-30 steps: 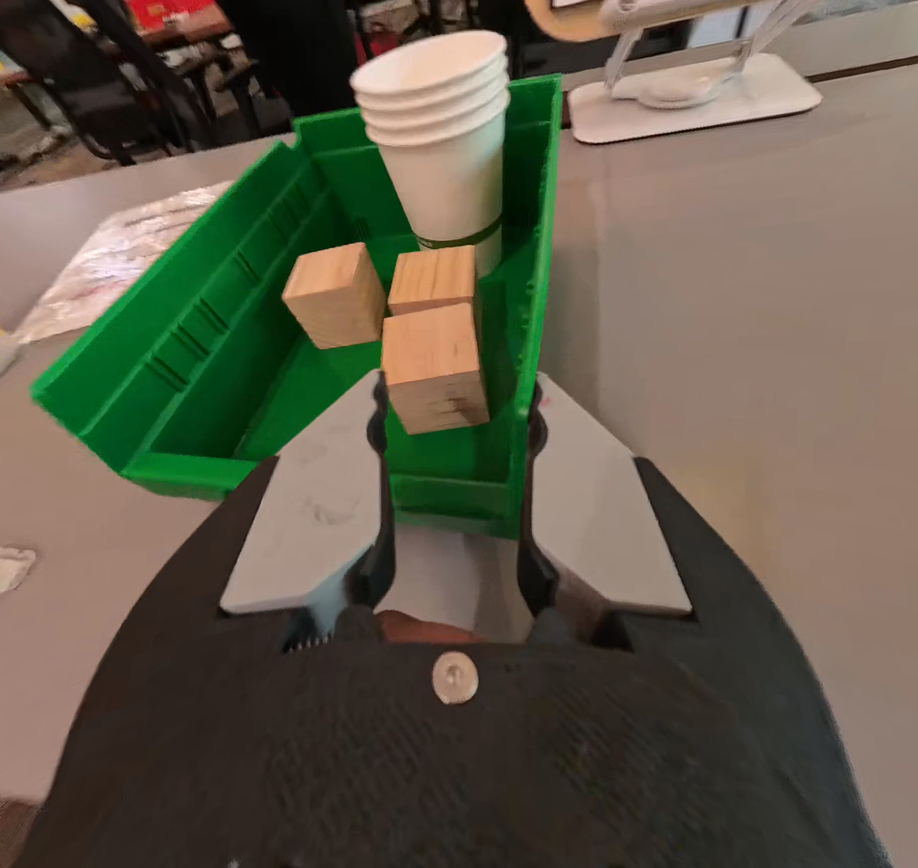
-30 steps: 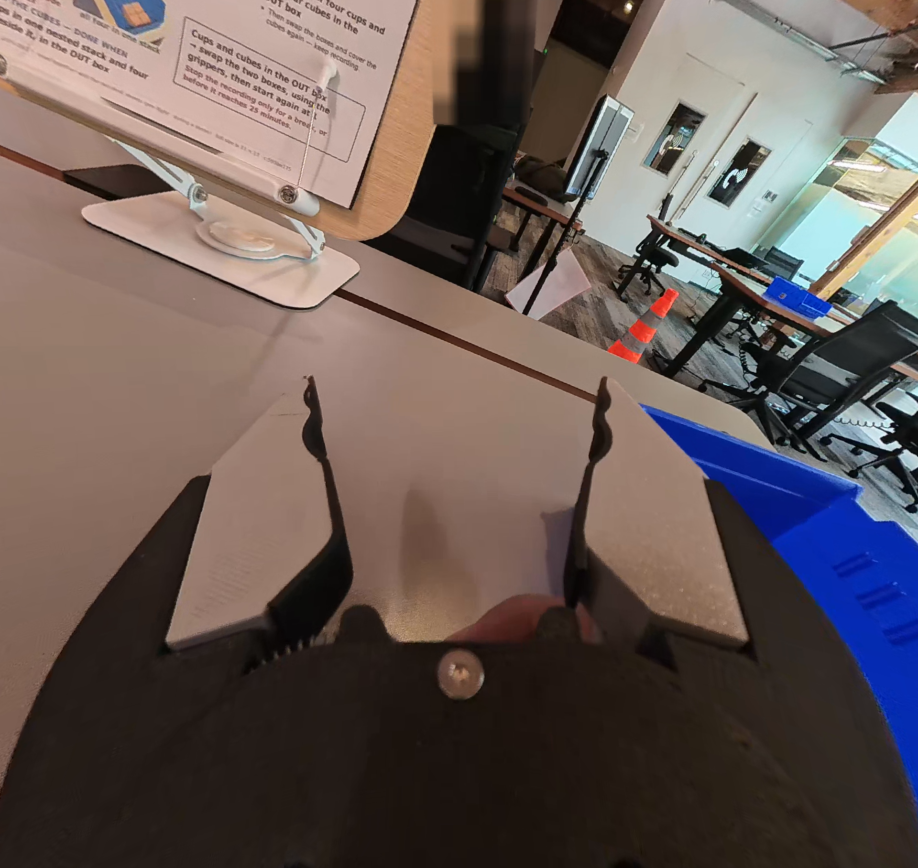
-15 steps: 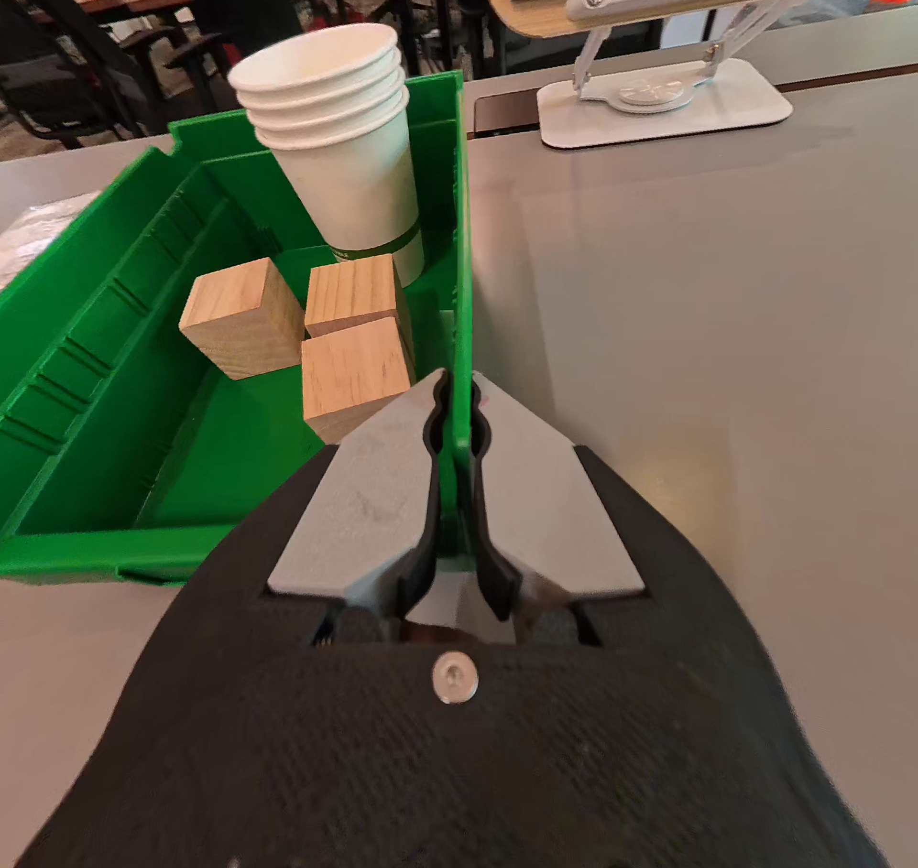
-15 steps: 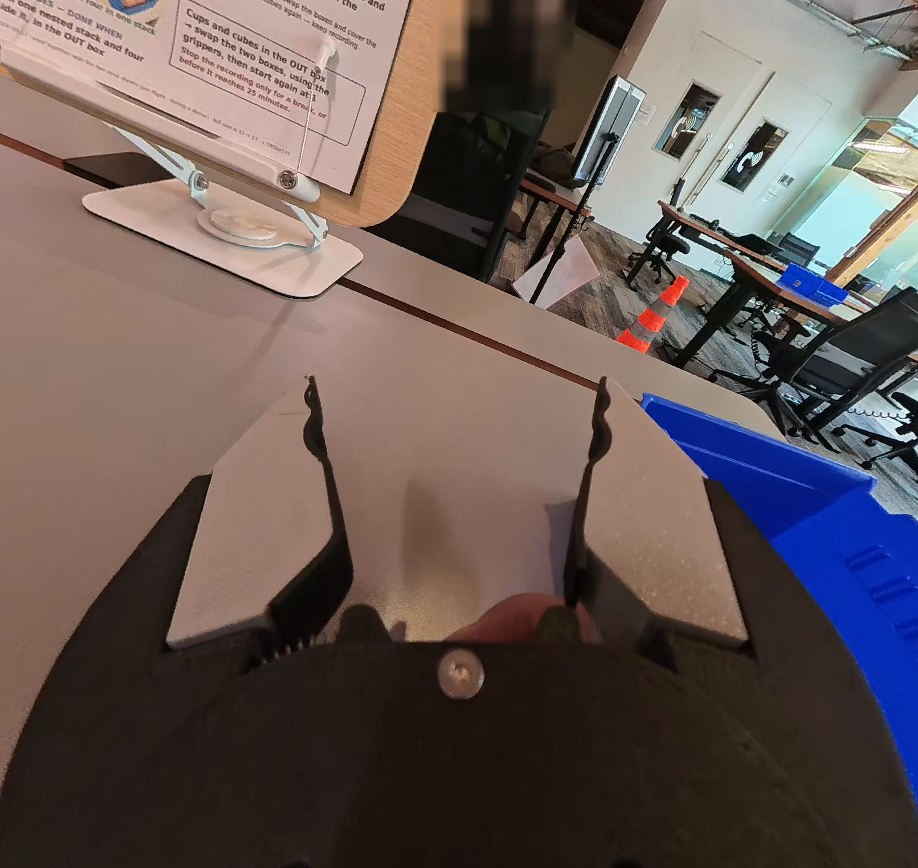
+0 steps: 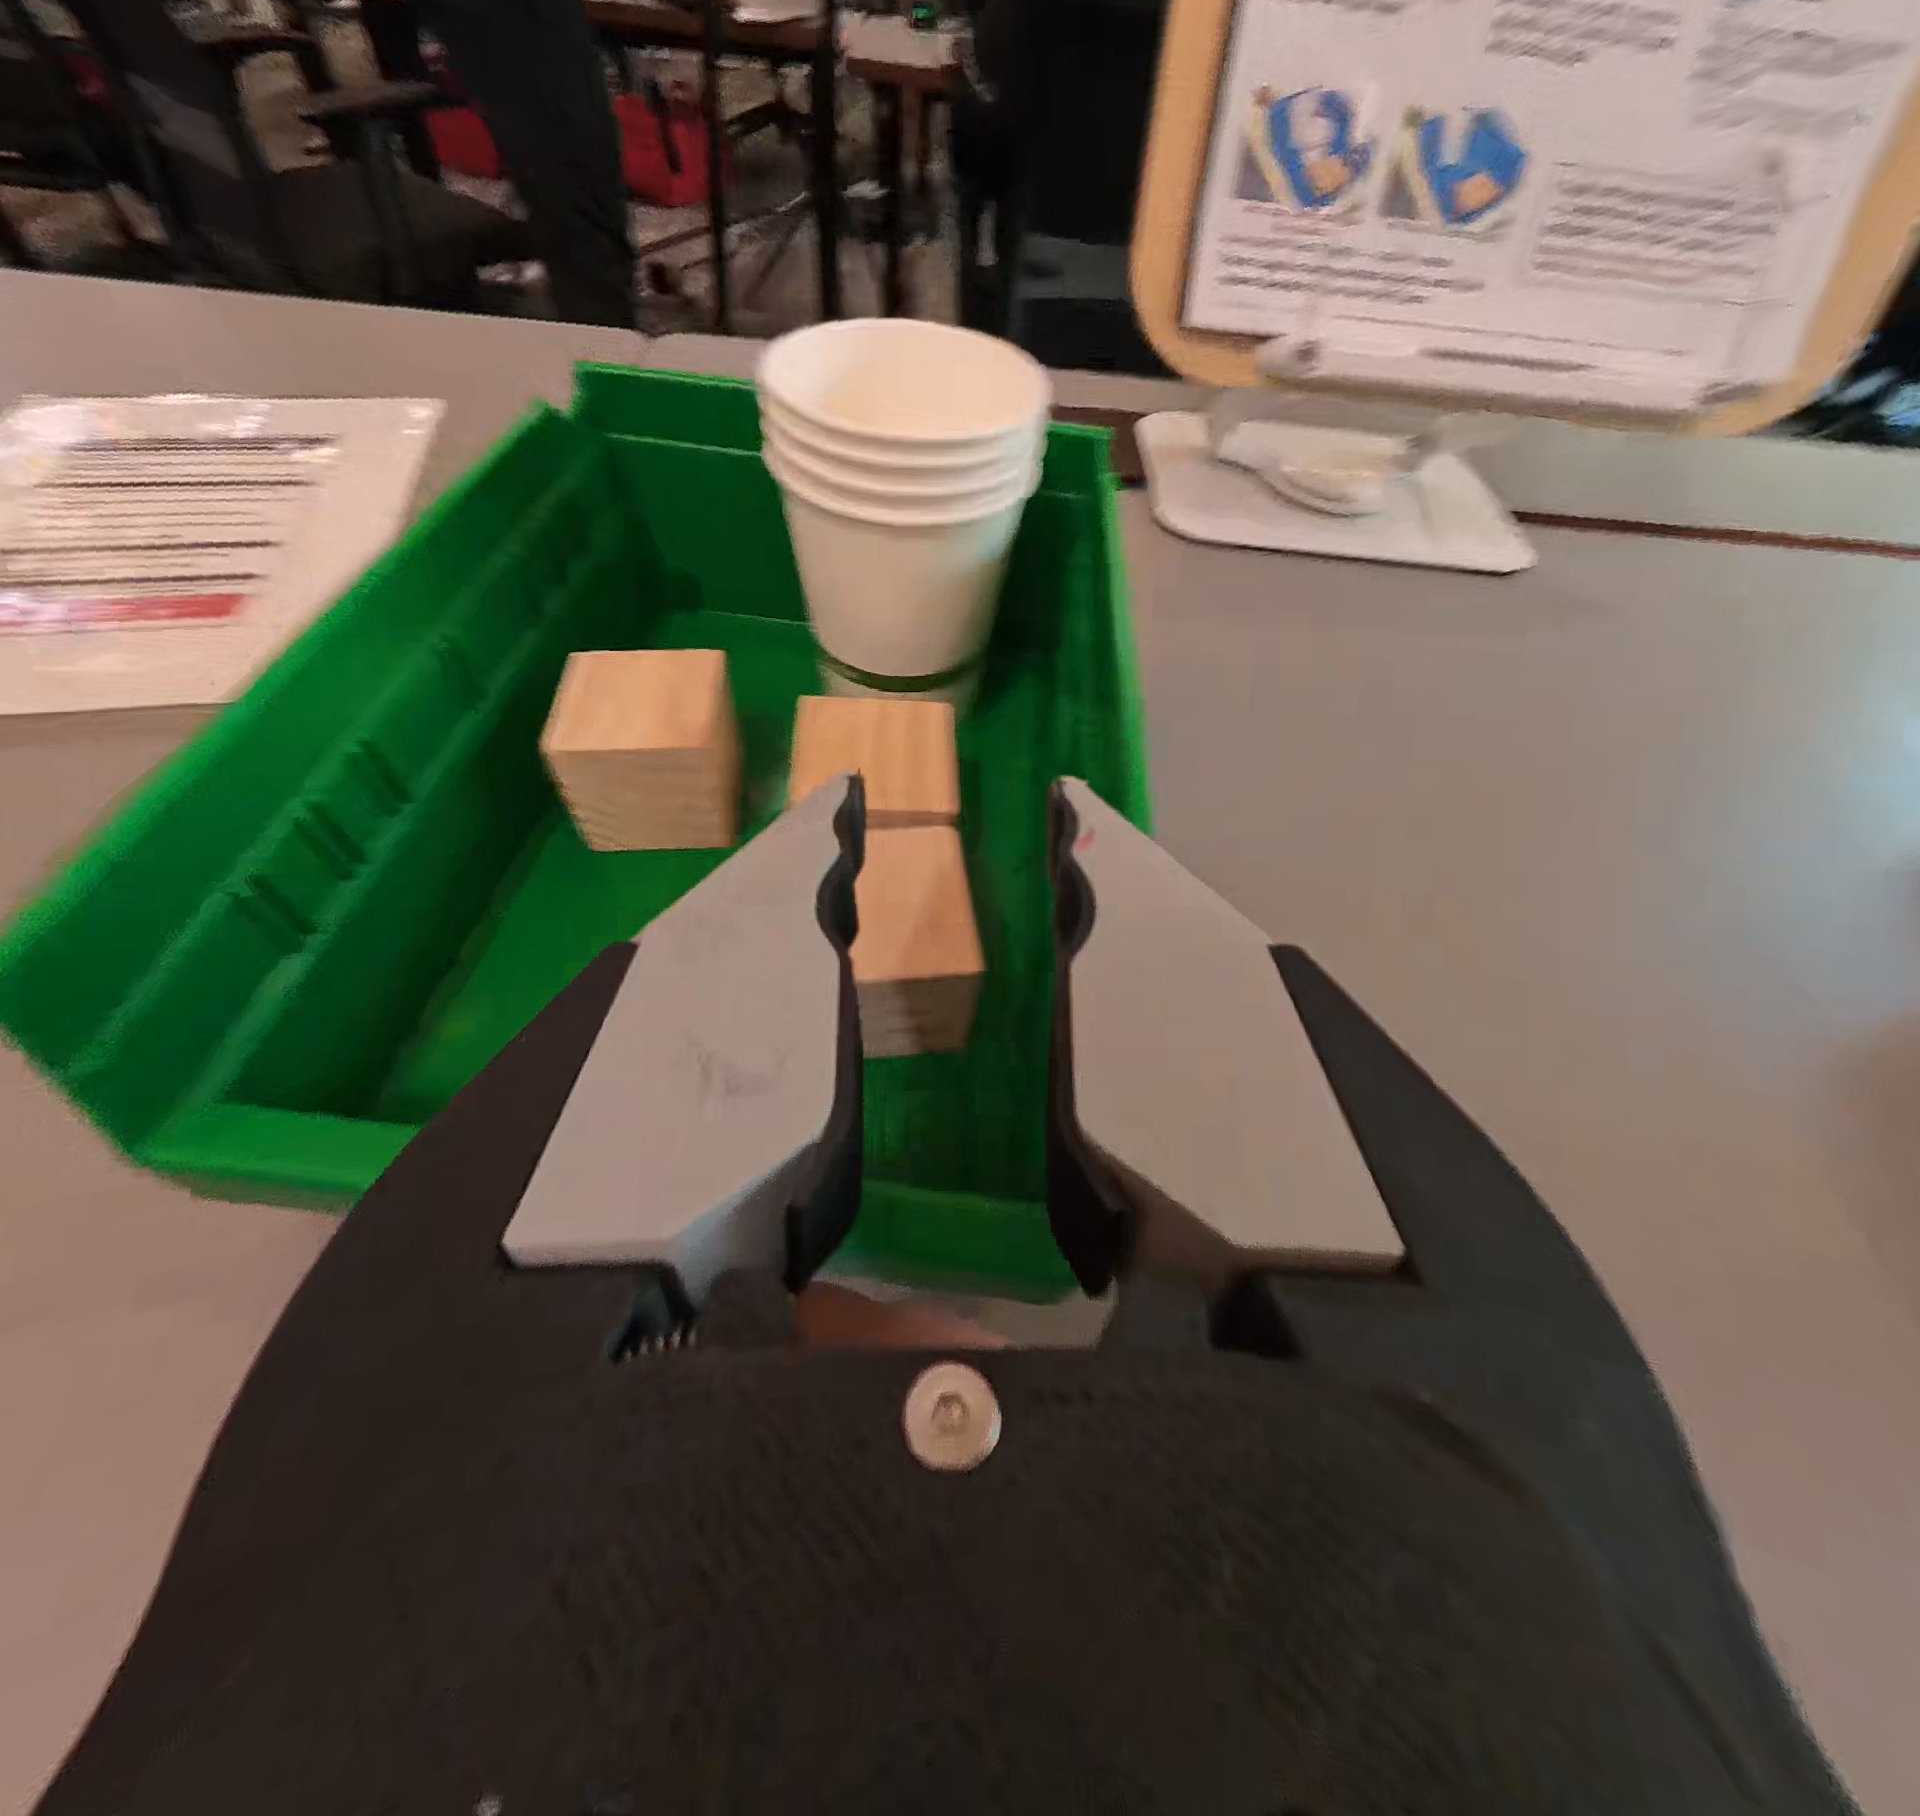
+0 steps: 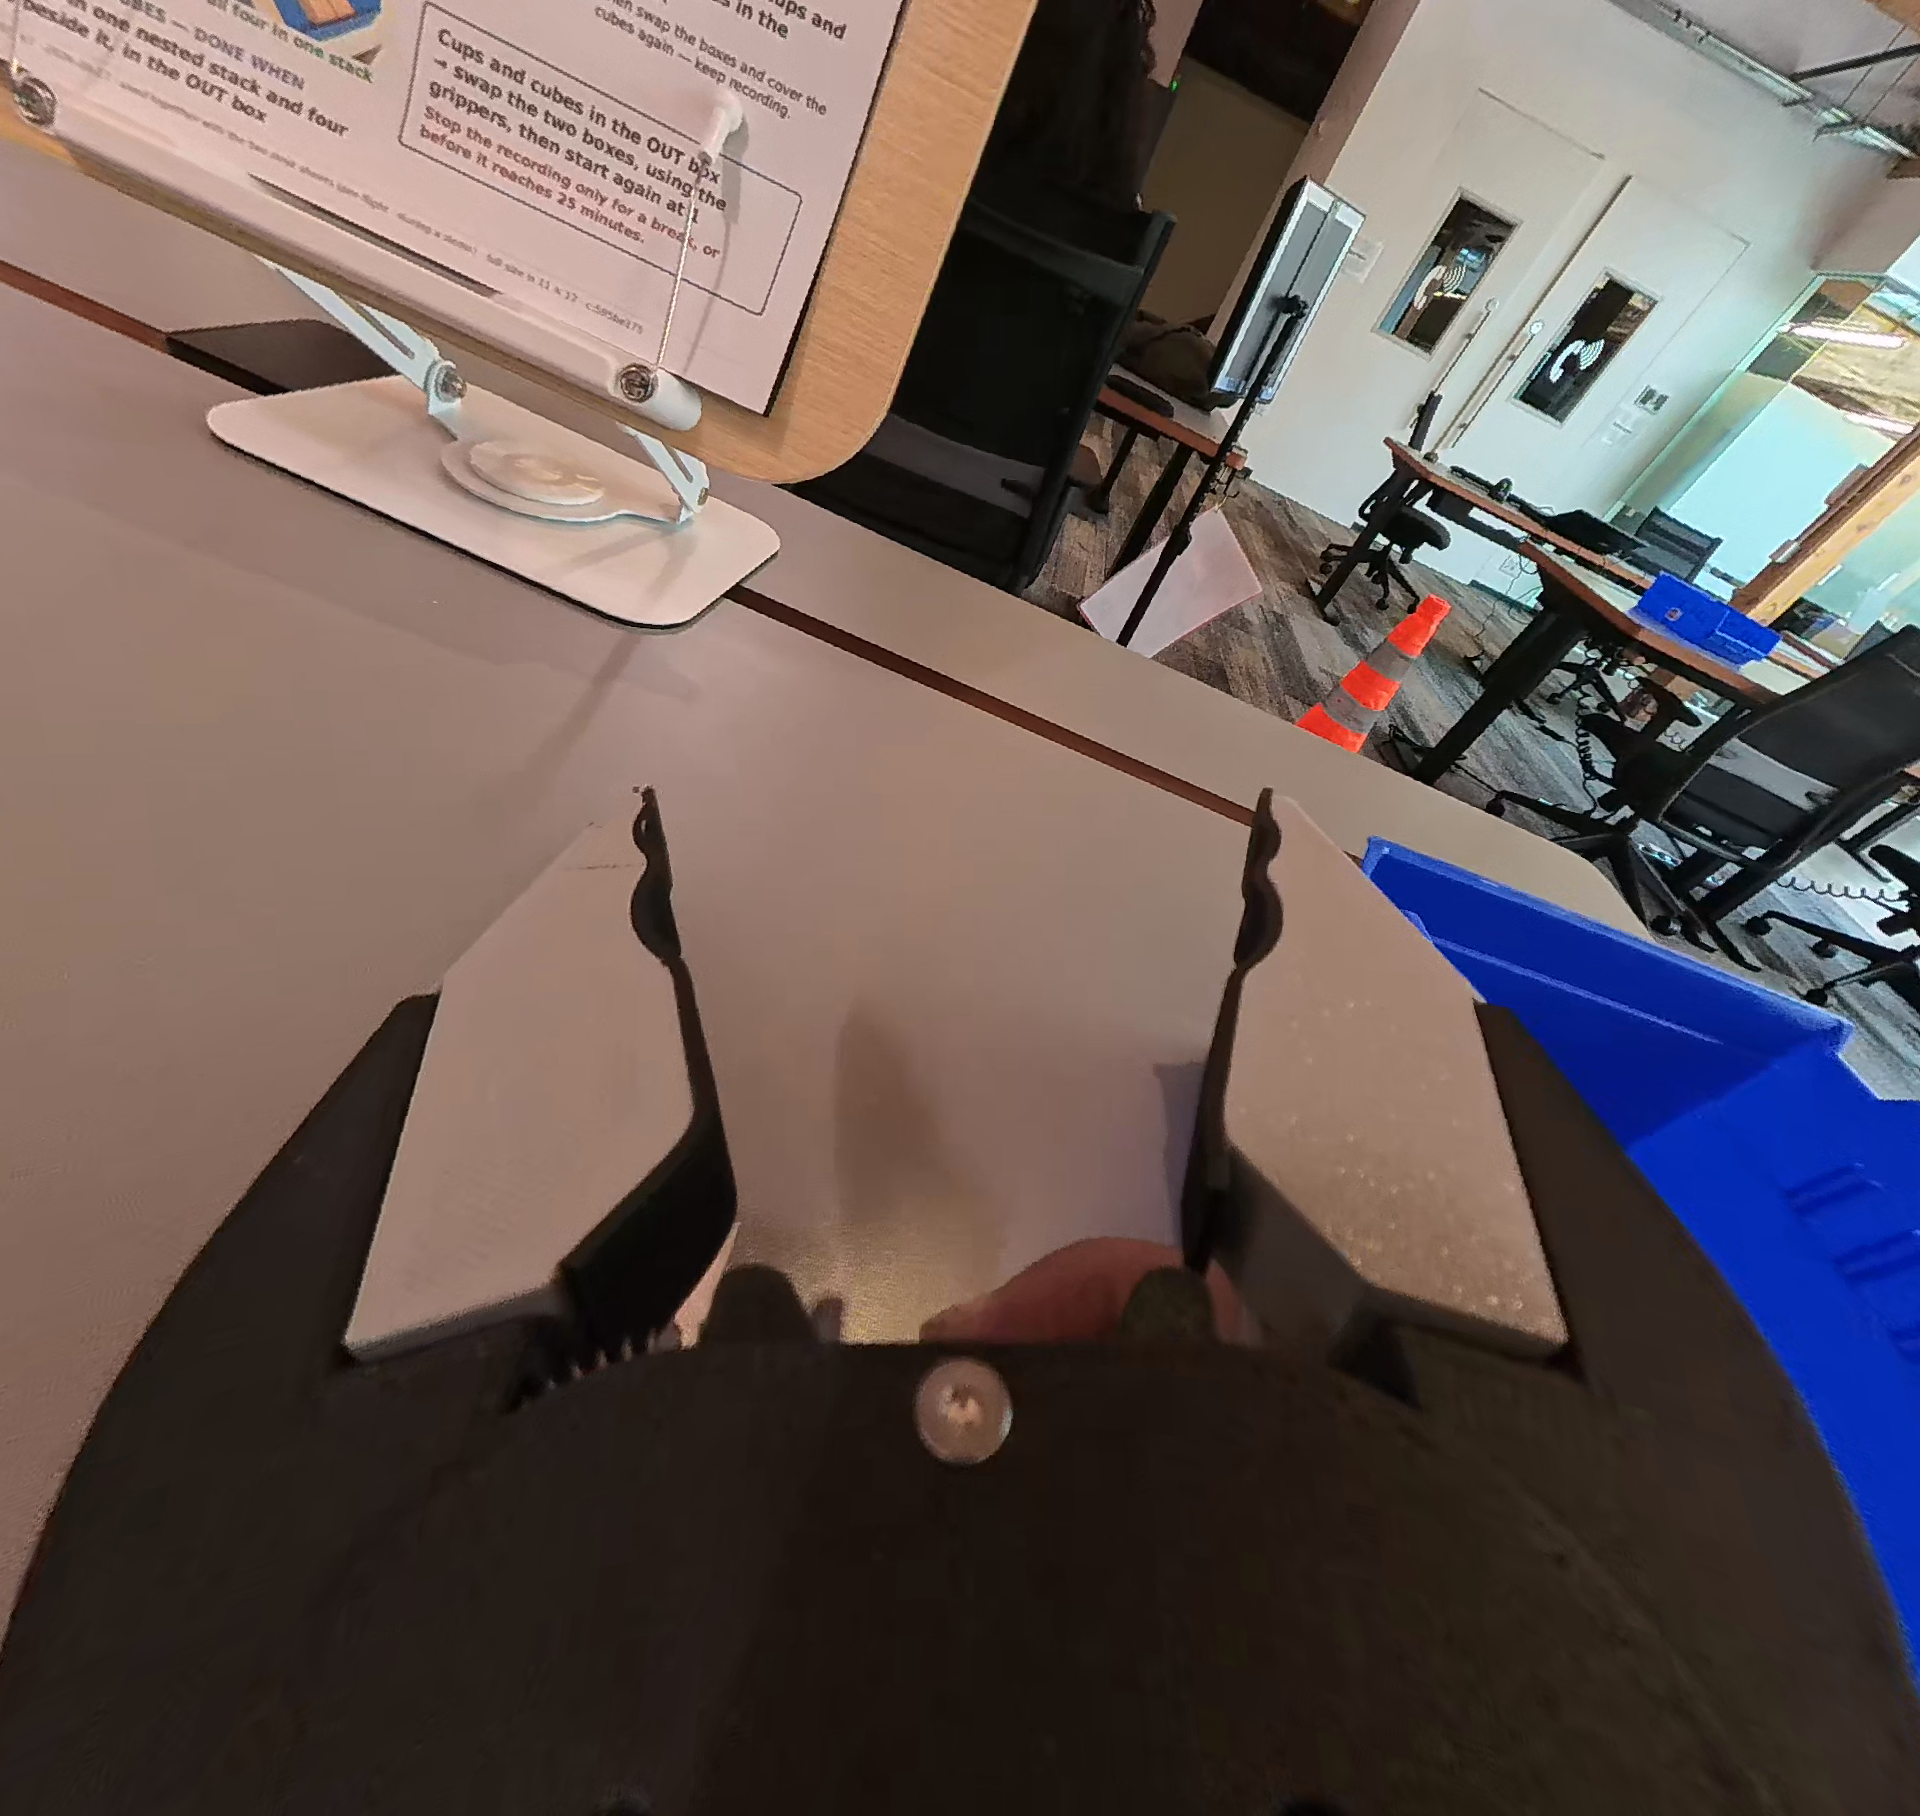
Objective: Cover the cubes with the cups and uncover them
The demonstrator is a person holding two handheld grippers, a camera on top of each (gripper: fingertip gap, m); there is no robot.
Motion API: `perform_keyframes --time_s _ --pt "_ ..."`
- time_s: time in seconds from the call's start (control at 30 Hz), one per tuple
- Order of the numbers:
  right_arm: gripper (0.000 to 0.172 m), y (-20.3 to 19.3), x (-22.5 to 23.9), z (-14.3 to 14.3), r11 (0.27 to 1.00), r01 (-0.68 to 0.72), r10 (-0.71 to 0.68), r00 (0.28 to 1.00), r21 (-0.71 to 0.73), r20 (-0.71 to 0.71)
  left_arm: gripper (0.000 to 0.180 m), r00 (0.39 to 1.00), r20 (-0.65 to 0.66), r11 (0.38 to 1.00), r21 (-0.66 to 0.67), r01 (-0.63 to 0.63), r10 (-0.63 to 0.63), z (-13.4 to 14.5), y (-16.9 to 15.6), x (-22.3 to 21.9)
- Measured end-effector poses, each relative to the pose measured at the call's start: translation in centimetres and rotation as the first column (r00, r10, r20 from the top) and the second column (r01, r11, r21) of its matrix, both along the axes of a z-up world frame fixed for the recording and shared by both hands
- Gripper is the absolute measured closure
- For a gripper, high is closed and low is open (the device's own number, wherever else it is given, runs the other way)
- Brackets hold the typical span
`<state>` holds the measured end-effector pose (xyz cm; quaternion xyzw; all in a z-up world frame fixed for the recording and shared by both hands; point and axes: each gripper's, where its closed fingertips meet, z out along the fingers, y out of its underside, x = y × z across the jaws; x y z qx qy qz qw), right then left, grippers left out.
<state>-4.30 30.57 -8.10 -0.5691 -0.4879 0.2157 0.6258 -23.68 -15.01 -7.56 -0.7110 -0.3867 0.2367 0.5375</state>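
Note:
A green bin [image 5: 312, 810] on the grey table holds a nested stack of white paper cups [image 5: 899, 519] at its far end. Three wooden cubes lie in it: one on the left [image 5: 644, 748], one in the middle [image 5: 878, 758] and one nearer me [image 5: 920, 925]. My left gripper [image 5: 956, 784] hovers over the bin's near right part with its jaws partly open. The near cube shows below and between the fingers, and the pads do not press on it. My right gripper [image 6: 954, 798] is wide open and empty over the bare table.
A blue bin [image 6: 1662, 1070] stands at the right of my right gripper. An instruction board on a white stand [image 5: 1340, 488] is at the table's back and also shows in the right wrist view [image 6: 499, 478]. A printed sheet [image 5: 187, 540] lies left of the green bin.
A second ago a cube sat tilted between my left gripper's open jaws. Half a second ago the jaws pinched the green bin's right wall. They have now let go and opened. The right gripper barely moved.

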Motion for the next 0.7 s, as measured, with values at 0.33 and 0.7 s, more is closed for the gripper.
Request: perform_keyframes --time_s 0.33,0.7 --pt "0.063 -0.3 -0.1 0.0 1.0 0.001 -0.001 1.0 0.029 0.003 0.102 0.899 0.438 0.848 -0.487 0.21 0.029 -11.1 0.4 -3.7" --pt "0.059 -0.2 0.0 0.0 1.0 -0.001 0.001 1.0 0.011 0.012 0.112 0.97 0.211 0.812 -0.583 0.024 0.123 -8.7 -2.4 -6.2"
